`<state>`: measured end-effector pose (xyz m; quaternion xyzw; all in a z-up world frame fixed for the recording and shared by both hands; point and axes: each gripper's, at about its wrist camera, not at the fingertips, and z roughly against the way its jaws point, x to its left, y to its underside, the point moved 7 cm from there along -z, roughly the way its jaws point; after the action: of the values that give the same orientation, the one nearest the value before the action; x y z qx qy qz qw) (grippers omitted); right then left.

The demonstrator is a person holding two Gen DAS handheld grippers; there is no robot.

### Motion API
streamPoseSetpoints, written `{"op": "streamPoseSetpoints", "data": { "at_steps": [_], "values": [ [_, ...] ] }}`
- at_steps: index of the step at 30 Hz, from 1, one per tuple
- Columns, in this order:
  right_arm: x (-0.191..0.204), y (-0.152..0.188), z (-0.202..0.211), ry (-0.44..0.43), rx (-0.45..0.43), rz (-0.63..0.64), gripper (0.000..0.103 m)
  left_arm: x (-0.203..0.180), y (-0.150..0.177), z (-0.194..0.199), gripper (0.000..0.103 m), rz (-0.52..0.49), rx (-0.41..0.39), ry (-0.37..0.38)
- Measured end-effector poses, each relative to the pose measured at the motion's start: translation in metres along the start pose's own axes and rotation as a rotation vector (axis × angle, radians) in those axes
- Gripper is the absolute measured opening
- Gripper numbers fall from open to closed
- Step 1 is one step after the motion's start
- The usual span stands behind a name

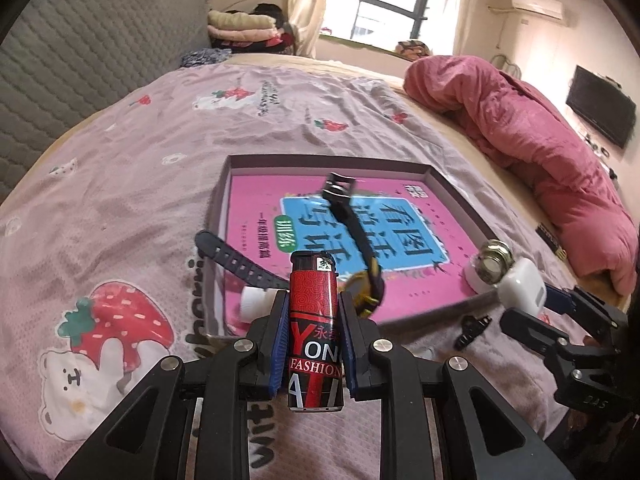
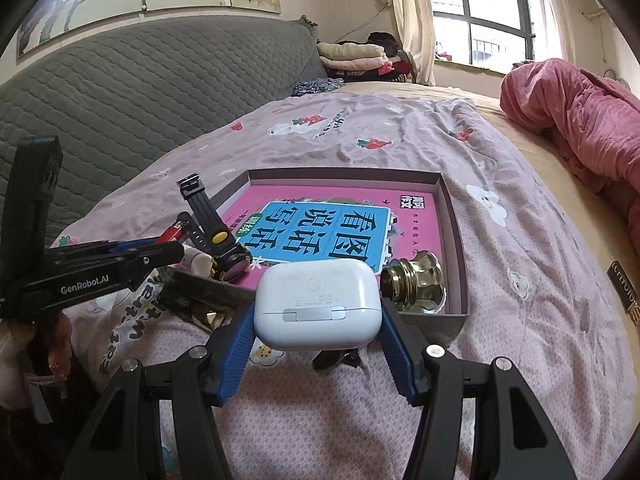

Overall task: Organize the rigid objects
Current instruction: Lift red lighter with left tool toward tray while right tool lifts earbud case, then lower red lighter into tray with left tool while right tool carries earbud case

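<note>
Behind the earbud case [image 2: 318, 304], only the right view shows a brass nut [image 2: 414, 284].

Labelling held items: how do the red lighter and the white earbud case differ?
The lighter is red, tall and printed; the earbud case is white, squat and plain. The lighter stands upright in the left hand-held gripper; the case lies flat in the right hand-held gripper. Both are gripped.

Daylight from window [image 1: 380, 0] at 12 o'clock, blown out w/ glare; in right view window [image 2: 480, 12] sits at 1 o'clock, also overexposed. Room evenly bright, shadows soft. Strong fisheye bend, dark vignette at corners. Foreground sharp, far bg slightly soft.
</note>
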<state>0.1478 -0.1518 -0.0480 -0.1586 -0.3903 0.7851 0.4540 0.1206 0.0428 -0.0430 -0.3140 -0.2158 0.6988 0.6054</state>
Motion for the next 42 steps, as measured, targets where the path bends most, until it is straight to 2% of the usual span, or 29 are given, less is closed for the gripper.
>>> {"op": "streamPoseSetpoints", "data": {
  "at_steps": [8, 28, 42],
  "values": [
    [-0.004, -0.005, -0.001, -0.001, -0.017, -0.009, 0.059, 0.010, -0.007, -0.004, 0.023, 0.034, -0.009, -0.007],
    [-0.005, -0.025, -0.017, -0.017, -0.037, -0.013, 0.059, 0.001, -0.021, -0.019, 0.024, -0.011, -0.027, 0.003],
    [0.002, -0.028, -0.033, -0.020, -0.023, 0.015, 0.060, 0.002, -0.036, -0.039, 0.024, -0.001, -0.022, 0.020]
  ]
}}
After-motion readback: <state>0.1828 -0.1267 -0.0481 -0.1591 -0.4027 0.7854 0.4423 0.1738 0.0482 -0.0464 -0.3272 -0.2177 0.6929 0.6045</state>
